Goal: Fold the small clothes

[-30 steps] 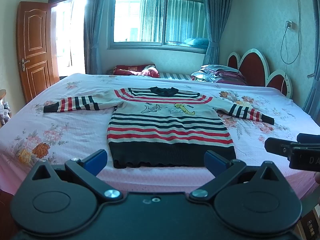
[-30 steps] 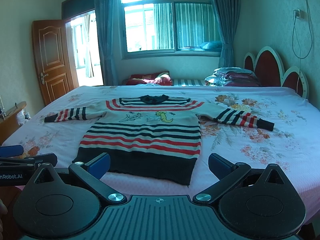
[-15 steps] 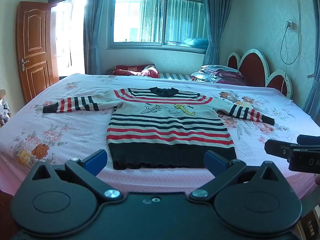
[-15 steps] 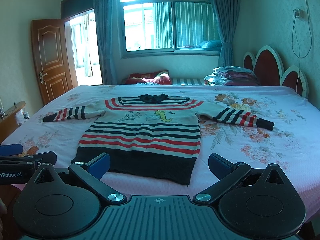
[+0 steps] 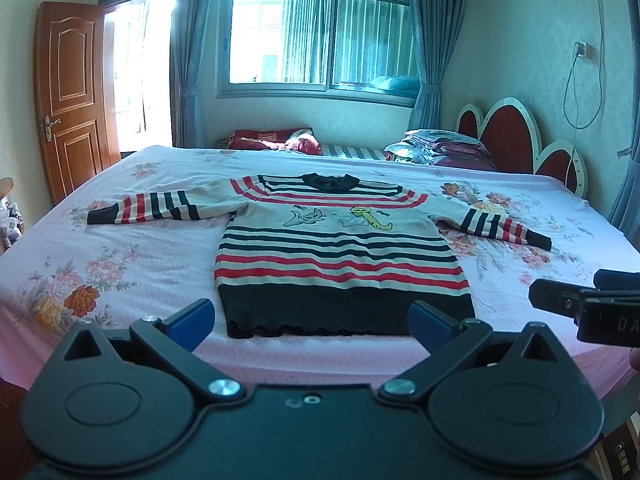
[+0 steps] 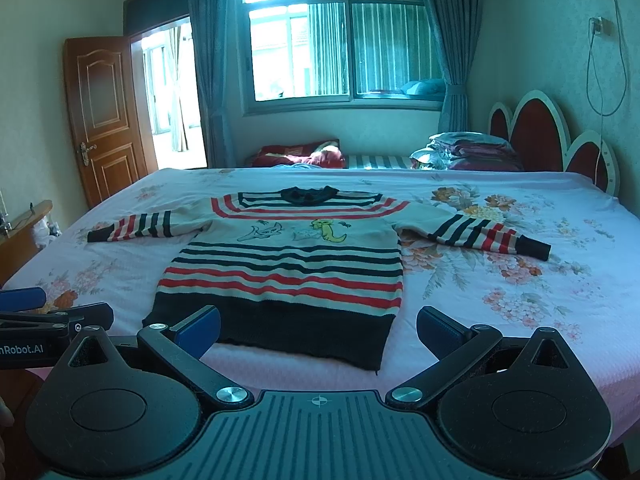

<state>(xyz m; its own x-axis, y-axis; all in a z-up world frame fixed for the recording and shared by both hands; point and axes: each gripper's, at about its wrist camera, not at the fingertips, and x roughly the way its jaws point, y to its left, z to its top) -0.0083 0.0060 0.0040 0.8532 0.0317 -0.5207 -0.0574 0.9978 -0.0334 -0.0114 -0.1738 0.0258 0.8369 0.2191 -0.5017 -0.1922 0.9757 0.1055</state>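
Sweater (image 5: 340,256) lies flat, collar toward window, hem nearest both wide-open, empty tongs (image 5: 312,320) (image 6: 318,328).

We see striped sweater (image 5: 340,256) flat on floral bed sheet (image 5: 120,264), both sleeves spread, dark hem toward us, collar away. Our left gripper (image 5: 310,322) hangs just short of hem, blue pads wide apart, nothing between. Right gripper (image 5: 560,304) pokes in from right edge, above sheet; jaw state unclear. Folded bedding (image 5: 440,148) sits by red headboard (image 5: 516,136).
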